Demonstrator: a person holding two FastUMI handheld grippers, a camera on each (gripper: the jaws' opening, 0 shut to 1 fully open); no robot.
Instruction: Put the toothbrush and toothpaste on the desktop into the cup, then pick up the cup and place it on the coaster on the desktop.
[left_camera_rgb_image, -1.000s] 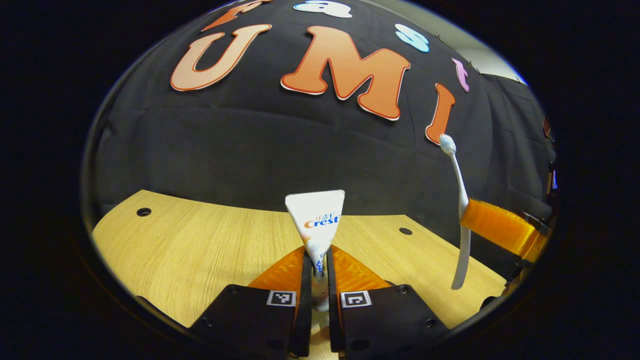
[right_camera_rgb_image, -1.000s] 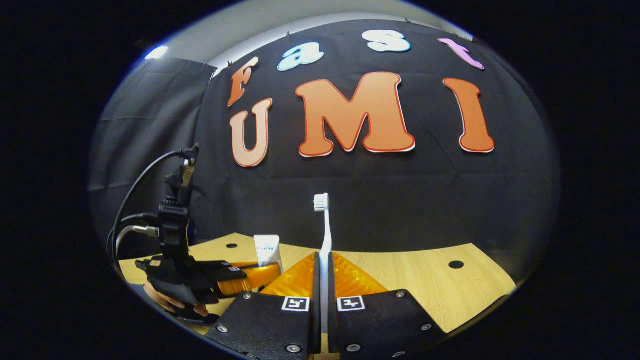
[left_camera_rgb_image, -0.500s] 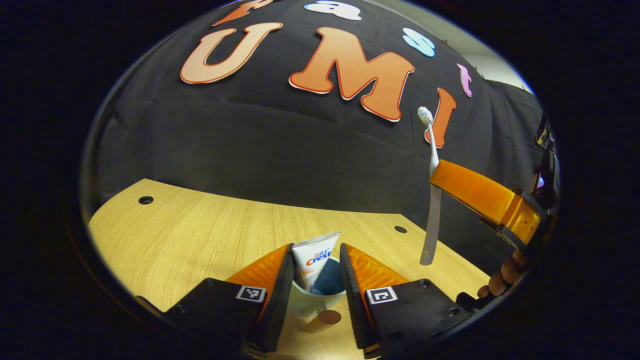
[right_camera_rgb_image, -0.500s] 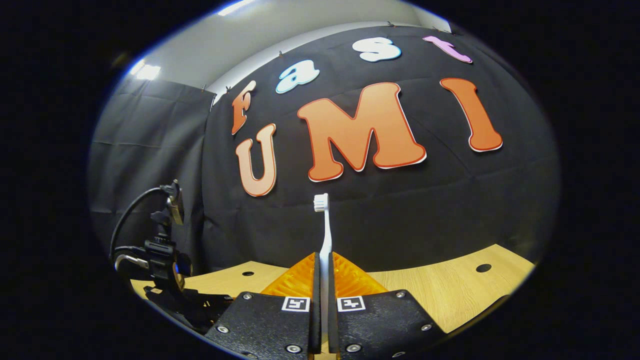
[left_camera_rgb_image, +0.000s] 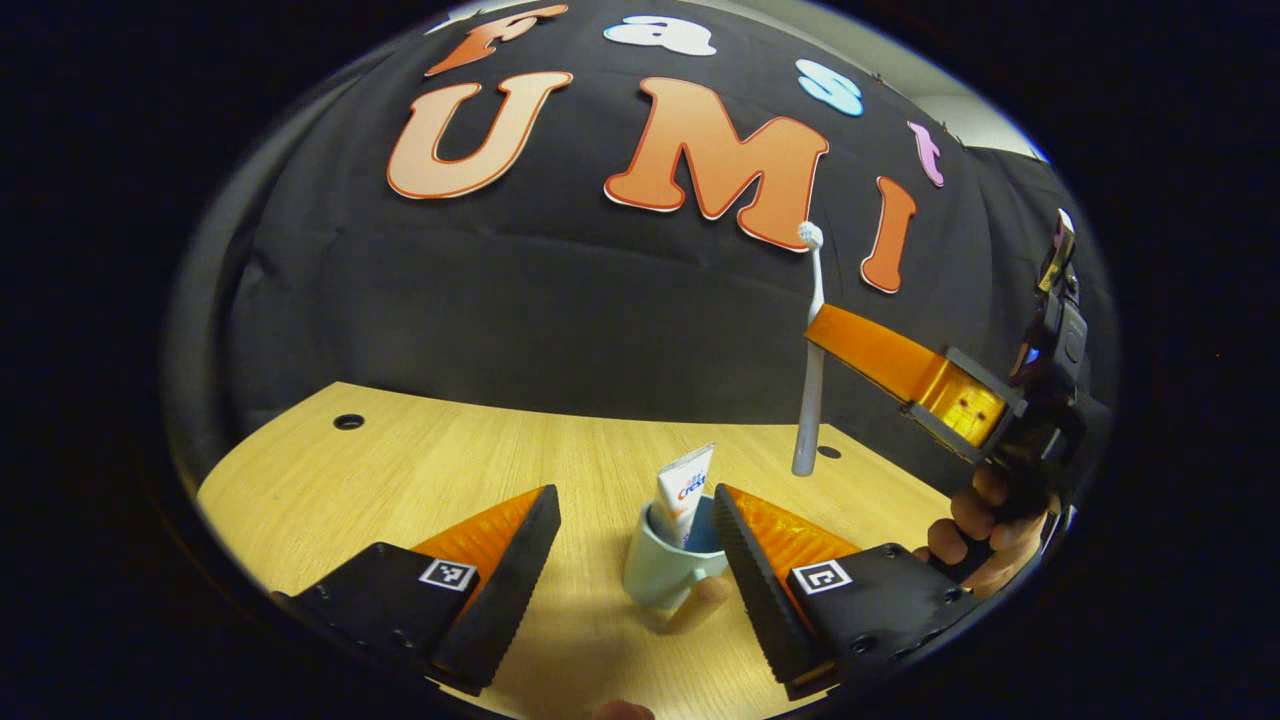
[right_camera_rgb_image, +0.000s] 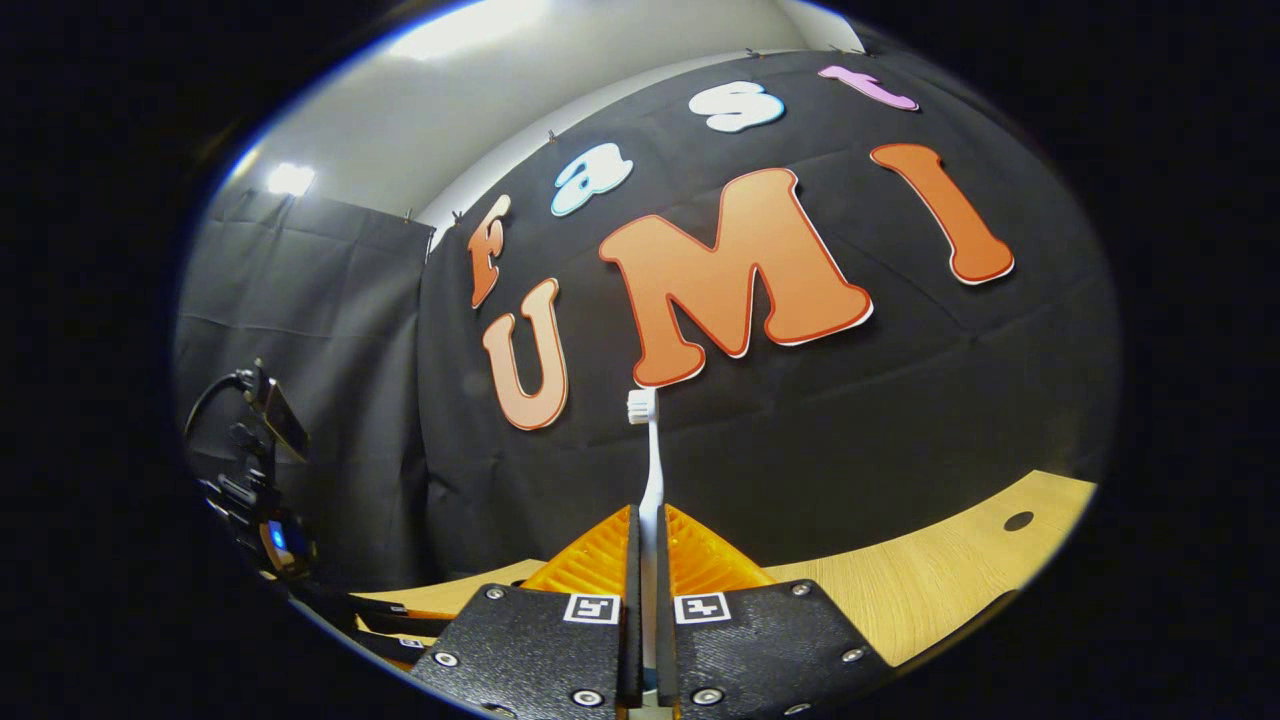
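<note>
Desktop (left_camera_rgb_image: 400, 470): cup (left_camera_rgb_image: 660, 570) between left tool (left_camera_rgb_image: 635, 545) fingers.

Left gripper (left_camera_rgb_image: 635, 530) gapes wide; right gripper (right_camera_rgb_image: 647, 560) is clamped, raised in a hand (left_camera_rgb_image: 985, 530).

toothpaste (left_camera_rgb_image: 685, 488) in cup (left_camera_rgb_image: 660, 570) on desktop (left_camera_rgb_image: 400, 470)

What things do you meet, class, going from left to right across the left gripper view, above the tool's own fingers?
Hole in the desktop → cup → toothbrush → right tool → hand.
</note>
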